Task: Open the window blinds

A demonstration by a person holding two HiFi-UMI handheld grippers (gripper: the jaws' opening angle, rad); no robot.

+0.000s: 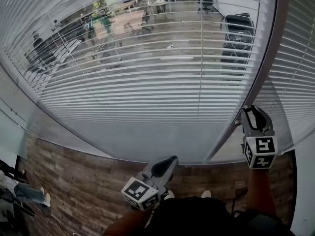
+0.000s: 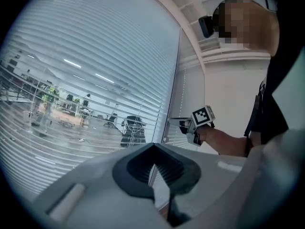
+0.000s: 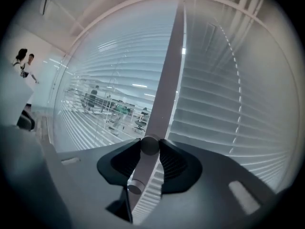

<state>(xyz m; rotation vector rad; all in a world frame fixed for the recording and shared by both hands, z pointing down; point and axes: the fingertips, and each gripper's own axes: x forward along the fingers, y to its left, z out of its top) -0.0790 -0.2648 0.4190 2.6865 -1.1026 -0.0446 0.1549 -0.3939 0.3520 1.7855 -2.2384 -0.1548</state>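
Observation:
Grey slatted blinds (image 1: 147, 82) cover the big window, their slats tilted enough that the office beyond shows through. A second blind (image 3: 228, 104) hangs to the right of the grey mullion (image 1: 268, 53). My right gripper (image 1: 251, 113) is held up at the mullion's foot. In the right gripper view it (image 3: 149, 145) is shut on the round grey blind wand (image 3: 141, 168), which crosses between its pads. My left gripper (image 1: 167, 162) hangs lower, away from the blinds. In the left gripper view its tips (image 2: 153, 147) meet with nothing between them. That view also shows the right gripper (image 2: 180, 123).
A brick-patterned surface (image 1: 74, 181) runs below the window sill (image 1: 147, 146). Office chairs (image 1: 236, 33) and desks stand beyond the glass. A person (image 3: 26, 63) stands far off at the left in the right gripper view. A white wall (image 2: 228, 104) rises at the right.

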